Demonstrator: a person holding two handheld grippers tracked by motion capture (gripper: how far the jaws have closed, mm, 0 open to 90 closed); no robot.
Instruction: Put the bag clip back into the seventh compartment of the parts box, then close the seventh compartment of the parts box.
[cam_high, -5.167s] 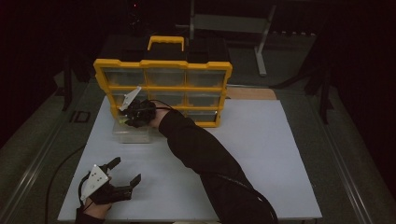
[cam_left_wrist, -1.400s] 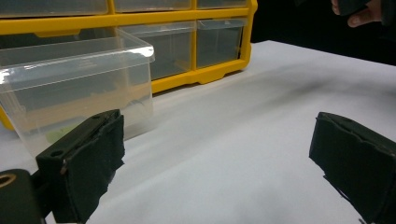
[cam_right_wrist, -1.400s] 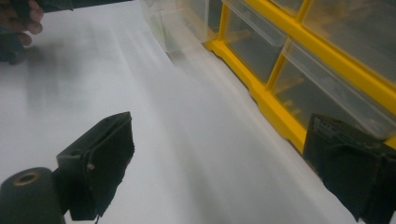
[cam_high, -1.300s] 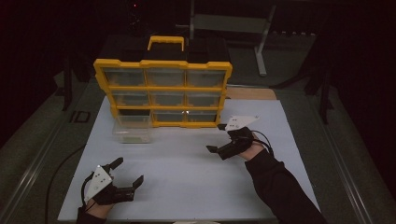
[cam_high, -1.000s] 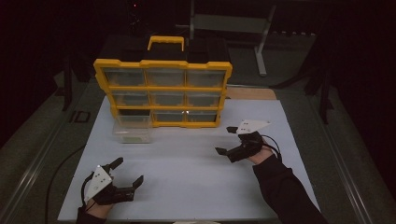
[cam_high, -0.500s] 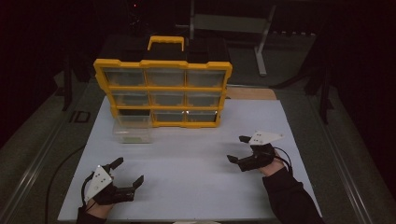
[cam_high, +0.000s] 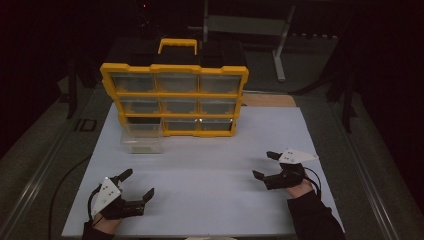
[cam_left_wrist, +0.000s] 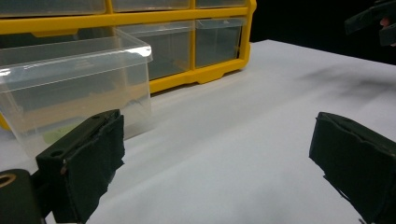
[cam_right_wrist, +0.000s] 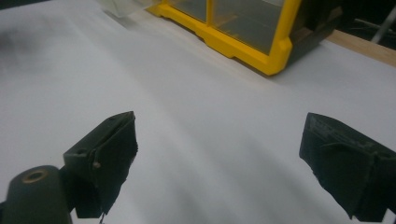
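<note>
A yellow drawer organizer (cam_high: 175, 97) with clear drawers stands upright at the back of the white mat (cam_high: 210, 165). One clear drawer (cam_high: 141, 138) is pulled out and sits on the mat in front of the organizer's lower left slot; something pale green lies in it (cam_left_wrist: 56, 133). My left gripper (cam_high: 137, 184) rests open near the mat's front left corner, with nothing between its jaws. My right gripper (cam_high: 265, 165) is open at the front right, low over the mat and holding nothing. The organizer's yellow corner (cam_right_wrist: 275, 51) appears ahead in the right gripper view.
A wooden strip (cam_high: 267, 100) lies behind the mat to the right of the organizer. A metal stand (cam_high: 280, 45) rises at the back right. Dark table surface borders the mat on both sides.
My right gripper has let go of the clear drawer in front of the organizer and pulled back right and toward the front edge, open. The left gripper has stayed still.
</note>
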